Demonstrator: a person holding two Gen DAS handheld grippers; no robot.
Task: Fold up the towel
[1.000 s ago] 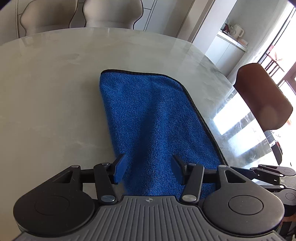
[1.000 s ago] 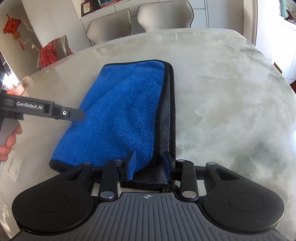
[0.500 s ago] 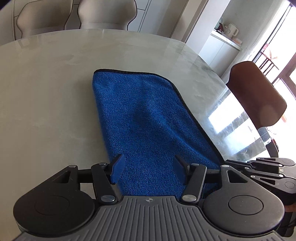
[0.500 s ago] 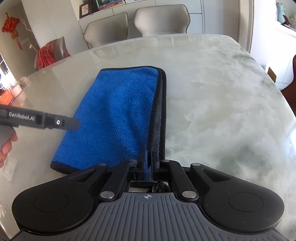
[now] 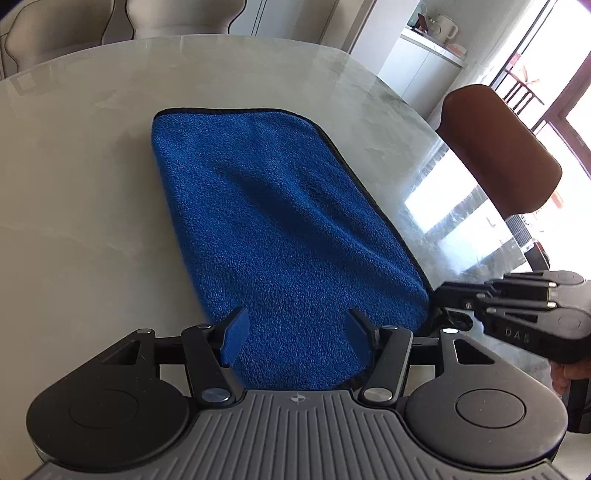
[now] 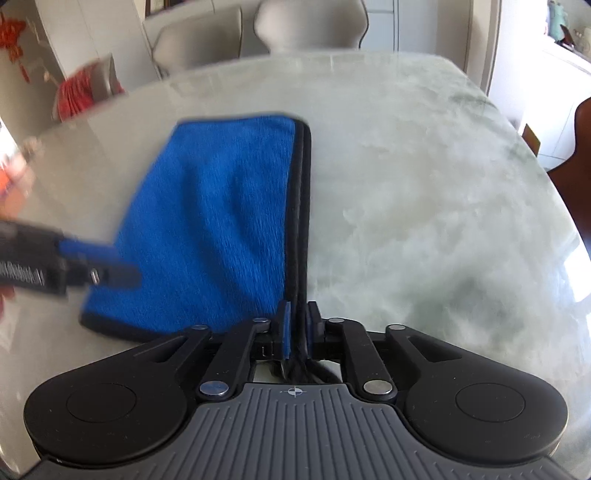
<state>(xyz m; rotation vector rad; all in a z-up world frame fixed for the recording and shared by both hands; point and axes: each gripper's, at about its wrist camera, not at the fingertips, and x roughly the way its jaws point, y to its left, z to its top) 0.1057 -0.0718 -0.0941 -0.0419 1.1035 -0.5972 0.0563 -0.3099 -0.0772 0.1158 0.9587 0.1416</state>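
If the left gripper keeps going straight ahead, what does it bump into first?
Probably the folded blue terry towel: the open left gripper points along it, fingers straddling its near end. How high it hovers is unclear.

Home dining room: marble table (image 5: 92, 177), upholstered chairs (image 6: 310, 26), cabinets (image 5: 417, 70).

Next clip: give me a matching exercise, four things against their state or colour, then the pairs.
Things:
1. left gripper
2. right gripper
3. towel
4. chair by the window

States:
A. brown
B. open, fingers over the near end of the towel
C. blue, lying folded on the table
D. shut on the towel's black-trimmed edge

Pairs: 1-B, 2-D, 3-C, 4-A
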